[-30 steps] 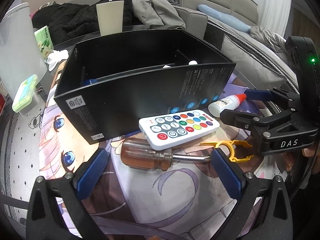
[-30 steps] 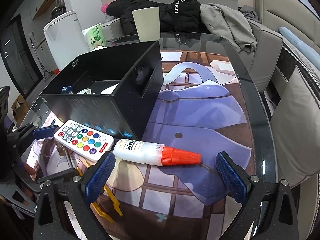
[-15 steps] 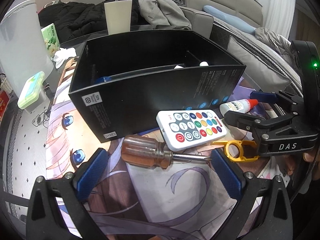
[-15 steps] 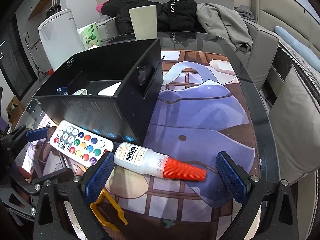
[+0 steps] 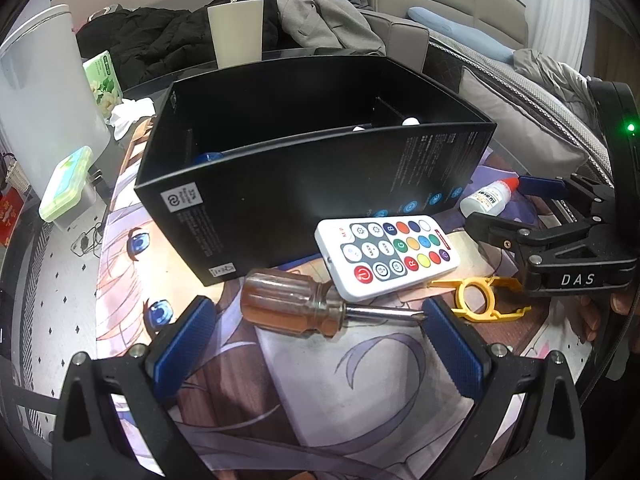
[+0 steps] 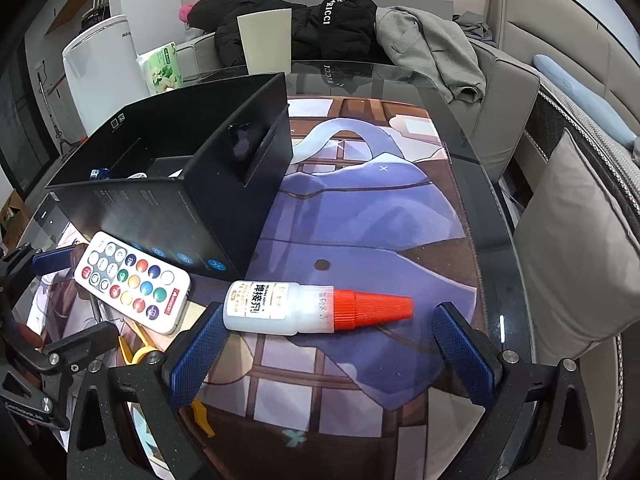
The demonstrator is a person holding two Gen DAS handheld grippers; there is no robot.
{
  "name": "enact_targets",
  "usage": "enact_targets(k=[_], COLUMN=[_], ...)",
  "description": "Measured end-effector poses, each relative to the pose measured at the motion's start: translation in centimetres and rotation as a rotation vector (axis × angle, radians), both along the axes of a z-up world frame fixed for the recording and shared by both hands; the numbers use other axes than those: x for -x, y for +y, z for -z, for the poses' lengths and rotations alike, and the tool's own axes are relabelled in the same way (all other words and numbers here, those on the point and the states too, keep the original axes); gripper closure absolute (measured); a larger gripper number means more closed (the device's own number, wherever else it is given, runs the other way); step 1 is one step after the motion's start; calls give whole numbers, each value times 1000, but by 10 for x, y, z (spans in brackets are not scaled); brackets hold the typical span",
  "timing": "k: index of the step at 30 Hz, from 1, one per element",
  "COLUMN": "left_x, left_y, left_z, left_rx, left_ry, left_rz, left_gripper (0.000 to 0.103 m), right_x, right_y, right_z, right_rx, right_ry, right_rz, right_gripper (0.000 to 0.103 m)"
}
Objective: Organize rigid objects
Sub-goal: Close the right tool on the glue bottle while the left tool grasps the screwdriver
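A black open box [image 5: 312,168] stands on the printed mat; it also shows in the right wrist view [image 6: 180,184]. In front of it lie a brown-handled screwdriver [image 5: 296,308], a white remote [image 5: 388,256] with coloured buttons, a yellow plastic clip [image 5: 476,298] and a white glue bottle [image 6: 296,308] with a red cap. My left gripper [image 5: 316,344] is open, its fingers on either side of the screwdriver. My right gripper [image 6: 332,348] is open, with the glue bottle between its fingertips. The remote [image 6: 132,280] lies left of the bottle.
A cream cup [image 5: 236,32] stands behind the box. A green tissue pack [image 5: 102,80], a white appliance [image 5: 36,92] and a green-lidded case [image 5: 66,184] are at the left. Clothes lie on the sofa [image 6: 400,40] behind. The glass table edge [image 6: 496,216] curves at the right.
Both grippers have moved forward. The screwdriver now lies between the left fingers, and the glue bottle between the right fingers. No object has been moved.
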State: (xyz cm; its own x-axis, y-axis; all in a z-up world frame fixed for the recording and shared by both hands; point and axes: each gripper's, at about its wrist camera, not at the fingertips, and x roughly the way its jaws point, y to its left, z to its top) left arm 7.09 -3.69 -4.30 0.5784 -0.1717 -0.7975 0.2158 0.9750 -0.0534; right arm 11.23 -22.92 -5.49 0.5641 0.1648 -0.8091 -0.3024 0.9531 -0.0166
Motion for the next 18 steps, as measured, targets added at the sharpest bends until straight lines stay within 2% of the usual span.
enact_targets(k=[4,6,7,18], left_x=[0,0,0,1], left_y=[-1,-1,-1,1], left_z=[1,0,0,-1], left_rx=[-13,-9,-7,6], left_ry=[-1,-1,-2,-9], left_rz=[3,2,2,3], left_gripper=[0,0,0,2], right_x=[-2,-2,-1,6], right_y=[1,1,1,3], right_z=[0,-1,-2,-9], right_rx=[-4,-8,-10,-58], right_ry=[-4,-9,-15,-37], right_rz=[8,7,4,-38], right_gripper=[1,9,16,16])
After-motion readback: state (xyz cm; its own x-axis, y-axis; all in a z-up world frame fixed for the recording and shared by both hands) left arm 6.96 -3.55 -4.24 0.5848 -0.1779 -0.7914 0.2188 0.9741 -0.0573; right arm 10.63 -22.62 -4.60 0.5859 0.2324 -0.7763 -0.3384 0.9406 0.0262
